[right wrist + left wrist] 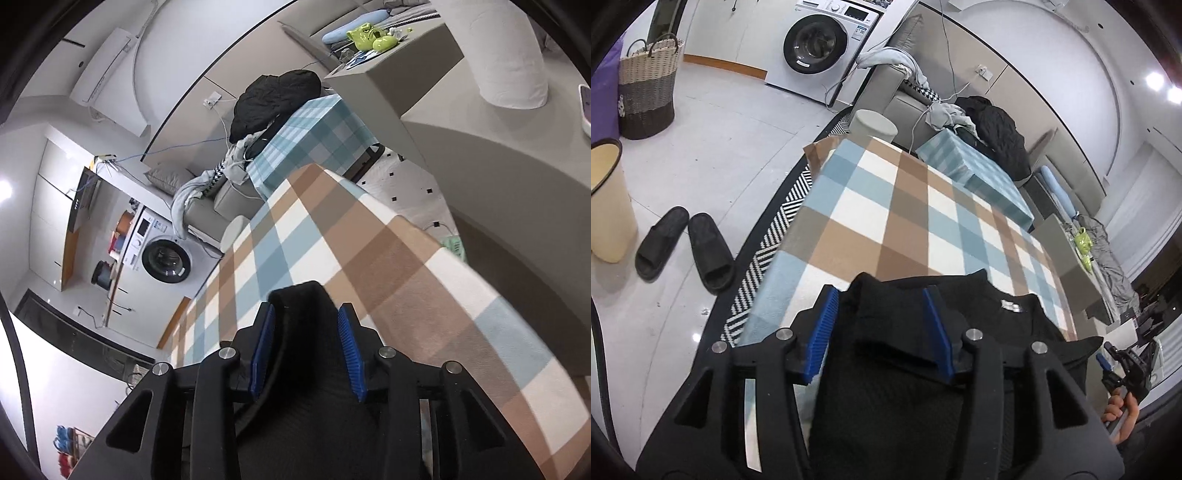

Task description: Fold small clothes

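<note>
Black knit fabric fills the lower middle of both wrist views: a small dark garment (916,369) lies on a table covered by a fleecy checked cloth (905,206) of tan, pale blue and white squares. The weave looks fine and slightly ribbed close to the lens, and a small white label (1011,305) shows at the neckline in the left wrist view. One folded edge, like a cuff or hem, runs across between the fingers there.

The left gripper (882,332) has matte black arms with round steel pins and ridged blue pads (822,332); its jaws stand parted, the garment lying between them with no pad visibly pressing on it. The right gripper (308,347) is built the same way, its blue pads (351,350) apart, with a rounded fold of the garment (303,332) lying loose between them on the cloth.

At the right edge of the left wrist view a hand (1121,417) grips a handle. Beyond the table are a white front-loading washing machine (820,44), a woven basket (648,92) banded cream, grey and brown, black rubbery slippers (683,247) on glossy tile, and a grey sofa (894,81) heaped with clothes.
</note>
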Motion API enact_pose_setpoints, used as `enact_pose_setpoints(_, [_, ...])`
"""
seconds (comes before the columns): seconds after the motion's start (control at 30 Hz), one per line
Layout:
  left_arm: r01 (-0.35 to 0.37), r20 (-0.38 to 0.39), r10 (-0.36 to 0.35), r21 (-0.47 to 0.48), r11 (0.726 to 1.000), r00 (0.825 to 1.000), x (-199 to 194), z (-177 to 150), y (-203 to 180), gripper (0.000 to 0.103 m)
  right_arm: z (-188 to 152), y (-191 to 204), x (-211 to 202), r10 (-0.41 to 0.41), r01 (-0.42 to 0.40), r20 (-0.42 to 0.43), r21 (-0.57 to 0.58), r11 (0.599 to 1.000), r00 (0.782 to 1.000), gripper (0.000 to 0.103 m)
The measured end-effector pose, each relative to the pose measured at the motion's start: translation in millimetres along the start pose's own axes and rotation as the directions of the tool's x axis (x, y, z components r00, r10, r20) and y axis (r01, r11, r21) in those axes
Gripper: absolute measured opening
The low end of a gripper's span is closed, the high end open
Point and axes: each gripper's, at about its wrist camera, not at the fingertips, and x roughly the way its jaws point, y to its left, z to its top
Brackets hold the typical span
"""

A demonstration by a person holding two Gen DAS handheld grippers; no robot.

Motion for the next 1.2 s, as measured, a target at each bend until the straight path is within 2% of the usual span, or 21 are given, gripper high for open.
enact_pose_setpoints(0.13, [-0.014,-0.025,0.014,0.01,1.0,1.0,-7,-8,5,0.049,-7,0,-1,-0.039,0.038,-0.041,-0.033,0.999,0.998,0.037])
enact_pose_setpoints(0.33, [0.003,-0.03,-0.001,0.058,0.998,1.0,-21,-24,-7,0.049,-29,17,-5,0.029,-0.036,-0.095,-0.066,0.997,0.995,0.038])
enact_pose_setpoints(0.43, [0.0,-0.032,0.003,0.105,0.994,0.999,-21,-29,-19,0.049,-40,32,11,0.051,-0.064,-0.141,-0.087,0.994,0.989,0.039])
enact_pose_setpoints(0.53, [0.004,-0.046,0.003,0.143,0.99,0.999,-19,-33,-30,0.052,-47,41,33,0.039,-0.053,-0.183,-0.074,0.996,0.982,0.039])
enact_pose_setpoints(0.63, [0.016,-0.064,-0.007,0.135,0.991,0.998,-20,-34,-34,0.052,-50,51,55,-0.007,-0.01,-0.203,-0.078,0.997,0.979,0.039])
enact_pose_setpoints(0.7, [0.021,-0.072,-0.011,0.14,0.99,0.997,-20,-35,-36,0.052,-50,62,72,-0.009,-0.007,-0.216,-0.071,0.997,0.976,0.039])
enact_pose_setpoints(0.73, [0.02,-0.074,-0.009,0.149,0.989,0.997,-21,-36,-38,0.052,-48,71,83,0.013,-0.031,-0.221,-0.075,0.997,0.975,0.039])
enact_pose_setpoints(0.8, [0.016,-0.078,-0.003,0.159,0.987,0.997,-23,-37,-39,0.052,-41,85,90,0.107,-0.119,-0.191,-0.056,0.991,0.976,0.039])
enact_pose_setpoints(0.83, [0.013,-0.078,0.0,0.16,0.987,0.997,-25,-37,-40,0.052,-36,90,85,0.179,-0.186,-0.137,-0.037,0.982,0.974,0.039])
enact_pose_setpoints(0.87, [0.014,-0.077,-0.001,0.159,0.987,0.997,-26,-37,-40,0.053,-33,93,81,0.21,-0.215,-0.106,-0.035,0.976,0.972,0.04])
enact_pose_setpoints(0.93, [0.02,-0.075,-0.008,0.162,0.987,0.997,-27,-38,-40,0.056,-28,98,71,0.226,-0.231,-0.08,-0.064,0.971,0.971,0.046])
enact_pose_setpoints(0.97, [0.024,-0.075,-0.012,0.165,0.986,0.997,-27,-38,-40,0.059,-27,98,69,0.226,-0.232,-0.085,-0.07,0.97,0.971,0.047])
enact_pose_setpoints(1.07, [0.031,-0.091,-0.015,0.18,0.983,0.996,-25,-40,-42,0.059,-27,89,58,0.177,-0.185,-0.103,-0.073,0.98,0.979,0.047])
enact_pose_setpoints(1.2, [0.055,-0.131,-0.028,0.201,0.978,0.991,-17,-46,-49,0.059,-32,76,37,0.158,-0.166,-0.099,-0.082,0.983,0.982,0.048])
